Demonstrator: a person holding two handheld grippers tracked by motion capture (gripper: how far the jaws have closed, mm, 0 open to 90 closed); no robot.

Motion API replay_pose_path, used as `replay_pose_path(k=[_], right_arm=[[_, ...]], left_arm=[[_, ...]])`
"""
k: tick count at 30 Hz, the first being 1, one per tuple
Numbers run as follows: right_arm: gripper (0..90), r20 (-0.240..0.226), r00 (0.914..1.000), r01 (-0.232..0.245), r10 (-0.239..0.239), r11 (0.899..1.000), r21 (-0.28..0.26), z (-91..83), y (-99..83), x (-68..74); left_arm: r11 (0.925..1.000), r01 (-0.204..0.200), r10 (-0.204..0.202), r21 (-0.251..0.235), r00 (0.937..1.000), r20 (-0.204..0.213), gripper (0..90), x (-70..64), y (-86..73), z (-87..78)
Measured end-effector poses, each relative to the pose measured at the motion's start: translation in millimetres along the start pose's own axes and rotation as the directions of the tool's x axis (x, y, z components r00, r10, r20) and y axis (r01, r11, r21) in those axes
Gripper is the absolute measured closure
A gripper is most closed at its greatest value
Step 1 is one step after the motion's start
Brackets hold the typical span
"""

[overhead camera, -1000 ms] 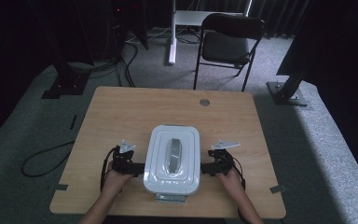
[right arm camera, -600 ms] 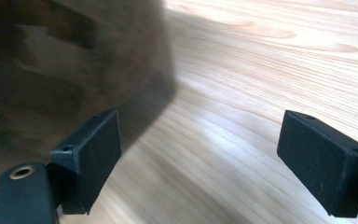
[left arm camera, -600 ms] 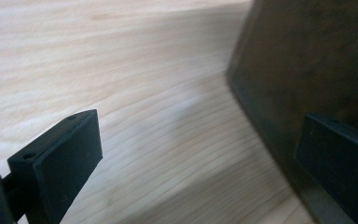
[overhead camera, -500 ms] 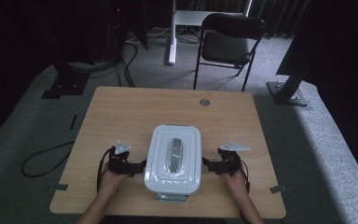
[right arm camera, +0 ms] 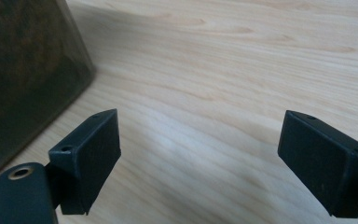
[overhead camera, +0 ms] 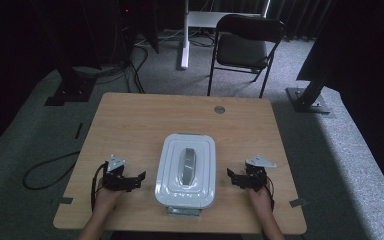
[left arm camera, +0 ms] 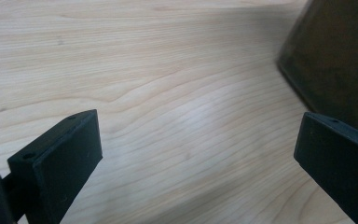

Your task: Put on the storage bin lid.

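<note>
A white rectangular lidded box with a grey handle on its lid stands on the wooden table, near the front edge. My left gripper rests on the table just left of the box, open, with nothing between its jaws. In the left gripper view, the left gripper shows bare wood between its jaws and the box's dark side wall at upper right. My right gripper sits just right of the box, open and empty. In the right gripper view, the right gripper has the box wall at its left.
A round grommet hole sits near the table's far edge. Beyond the table stand a dark folding chair and a white desk leg. Black stand bases and cables lie on the grey carpet.
Both grippers have drawn sideways away from the box's sides and slightly toward the table's near edge. The box has not moved.
</note>
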State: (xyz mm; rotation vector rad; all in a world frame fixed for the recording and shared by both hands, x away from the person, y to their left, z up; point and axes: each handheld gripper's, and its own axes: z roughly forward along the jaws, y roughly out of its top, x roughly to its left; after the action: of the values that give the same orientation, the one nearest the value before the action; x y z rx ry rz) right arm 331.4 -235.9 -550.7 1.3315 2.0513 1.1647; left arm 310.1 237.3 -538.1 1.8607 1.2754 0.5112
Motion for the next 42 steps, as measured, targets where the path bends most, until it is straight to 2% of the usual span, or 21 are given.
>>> replay_pose_path(k=[6,10,16,26,28,33,38,40,42], right_arm=[[12.3,0.017,0.9996,-0.021,0.021,1.000,-0.005,-11.4,-8.3,-7.1],[12.3,0.019,0.9990,-0.041,0.041,0.999,-0.022,-19.1,-12.3,-11.5],[12.3,0.065,0.9974,-0.030,0.031,0.999,-0.016,-27.3,-19.2,-17.5],[12.3,0.111,0.9919,-0.059,0.061,0.998,-0.022,-40.9,-28.6,-28.1],[12.3,0.128,0.9899,-0.060,0.062,0.998,-0.022,-44.8,-32.3,-30.4],[12.3,0.152,0.9853,-0.074,0.078,0.997,-0.029,-51.5,-36.7,-36.0],[12.3,0.168,0.9824,-0.077,0.081,0.997,-0.028,-55.6,-41.3,-40.1],[12.3,0.180,0.9800,-0.081,0.085,0.996,-0.029,-58.5,-44.6,-41.8],[12.3,0.185,0.9791,-0.081,0.085,0.996,-0.031,-60.8,-45.9,-43.0]], left_arm=[[0.9996,0.020,-0.020,-0.019,0.9997,-0.016,1.5,10.5,-6.2,-8.9],[0.9998,0.009,-0.009,-0.020,0.9996,-0.027,1.5,13.0,-10.0,-12.8],[0.9997,0.010,-0.010,-0.024,0.9994,-0.032,1.5,16.0,-15.6,-17.6],[0.9986,0.029,-0.031,-0.044,0.9976,-0.061,1.5,27.0,-22.7,-28.9],[0.9968,0.043,-0.049,-0.067,0.9957,-0.079,1.5,33.8,-25.8,-36.9],[0.9954,0.066,-0.073,-0.071,0.9920,-0.103,1.6,42.6,-32.4,-44.3],[0.9939,0.078,-0.086,-0.078,0.9909,-0.104,1.6,46.8,-35.9,-48.8],[0.9912,0.091,-0.102,-0.096,0.9877,-0.118,1.6,53.2,-39.2,-55.2],[0.9910,0.095,-0.107,-0.094,0.9858,-0.129,1.6,56.1,-41.0,-57.7]])
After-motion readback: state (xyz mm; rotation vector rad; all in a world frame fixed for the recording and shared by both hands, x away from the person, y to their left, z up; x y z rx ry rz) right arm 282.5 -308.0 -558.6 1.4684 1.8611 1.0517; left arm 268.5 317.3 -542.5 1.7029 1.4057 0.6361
